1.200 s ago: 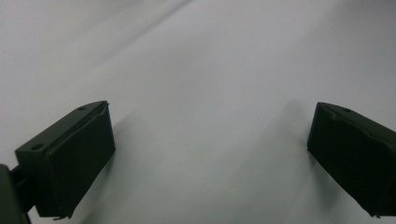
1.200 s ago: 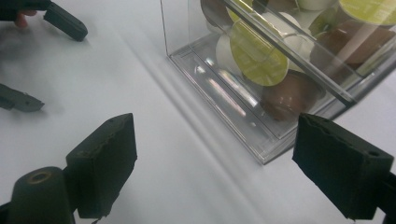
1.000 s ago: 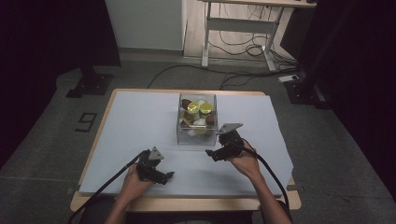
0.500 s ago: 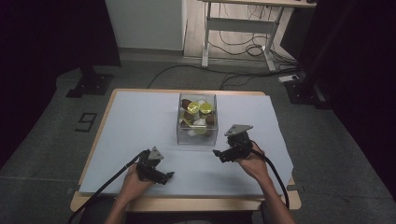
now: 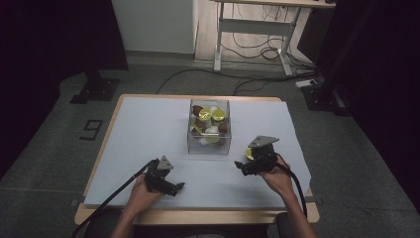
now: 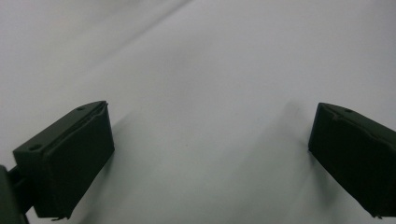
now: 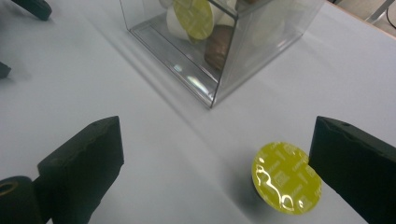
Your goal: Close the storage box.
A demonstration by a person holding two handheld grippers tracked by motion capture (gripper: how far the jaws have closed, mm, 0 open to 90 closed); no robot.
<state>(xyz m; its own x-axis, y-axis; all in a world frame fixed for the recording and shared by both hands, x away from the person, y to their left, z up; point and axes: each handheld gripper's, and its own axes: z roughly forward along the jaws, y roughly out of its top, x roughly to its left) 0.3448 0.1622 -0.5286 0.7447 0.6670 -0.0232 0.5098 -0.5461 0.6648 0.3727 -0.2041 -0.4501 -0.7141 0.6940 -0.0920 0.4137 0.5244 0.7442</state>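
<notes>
From the high view, a clear box [image 5: 210, 127] of coffee pods stands near the middle of the white-covered table [image 5: 148, 124]. The right gripper [image 5: 242, 166] sits just right of the box on the near side, with a yellow-topped pod [image 5: 249, 154] peeking out beside it. The left gripper [image 5: 179, 187] rests low on the near left, well apart from the box.

In the left gripper view, the jaws stand wide apart over bare white cloth — released, with nothing between them.

In the right gripper view, the jaws have just been opening and stand wide. The pod [image 7: 286, 178] sits on the cloth, foil lid up, just beside the right-hand jaw and not pressed by either pad — so it is let go, not grasped. The corner of the box [image 7: 219, 51] lies beyond it, with more pods inside, one yellow-lidded [image 7: 192, 17].

The step in hand looks like setting a pod down beside the box. Next, the right gripper probably needs to draw clear of the loose pod without nudging it, then go to the open top of the box for another.
</notes>
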